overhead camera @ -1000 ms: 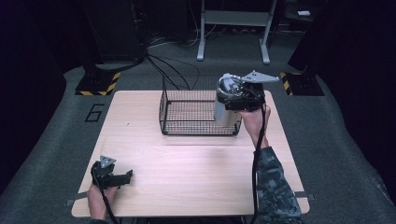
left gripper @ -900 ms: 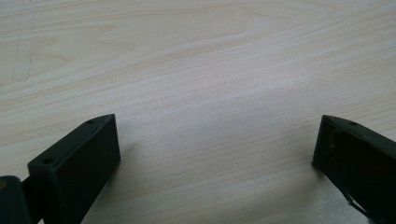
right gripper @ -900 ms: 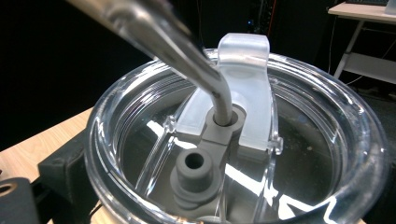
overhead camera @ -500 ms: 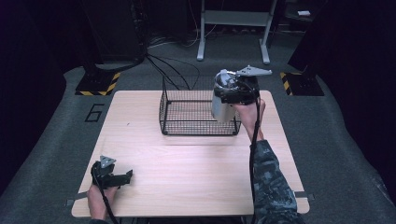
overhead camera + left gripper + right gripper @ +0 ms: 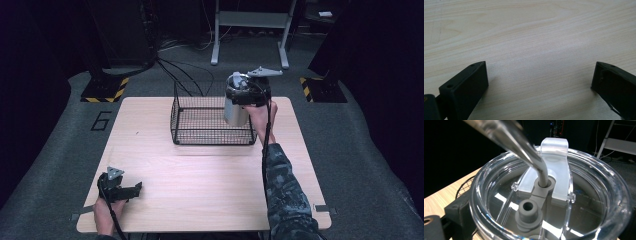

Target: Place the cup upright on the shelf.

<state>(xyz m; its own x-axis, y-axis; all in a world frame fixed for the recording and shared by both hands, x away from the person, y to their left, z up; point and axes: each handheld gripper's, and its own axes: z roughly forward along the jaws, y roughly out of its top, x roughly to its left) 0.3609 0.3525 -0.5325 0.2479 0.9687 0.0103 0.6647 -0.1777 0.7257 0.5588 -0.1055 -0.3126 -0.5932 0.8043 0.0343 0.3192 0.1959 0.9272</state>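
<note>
Over the last second the right tool (image 5: 243,95) has carried the steel tumbler (image 5: 235,112), gripped at its clear lid (image 5: 549,195), inward over the wire basket (image 5: 200,125) near the table's far edge, likely for lowering in. The left tool (image 5: 120,187) rests wide open at the near left corner.

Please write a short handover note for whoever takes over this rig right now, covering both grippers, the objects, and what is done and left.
Right gripper: shut on the steel tumbler, gripping it near its clear lid with the metal straw, and holding it over the right end of the wire basket.
Left gripper: open, with nothing between its fingers, resting low at the table's near left corner.
Done: tumbler picked up and brought to the basket.
Left: probably lower it into the basket and release; whether it already touches the bottom can't be told.
</note>
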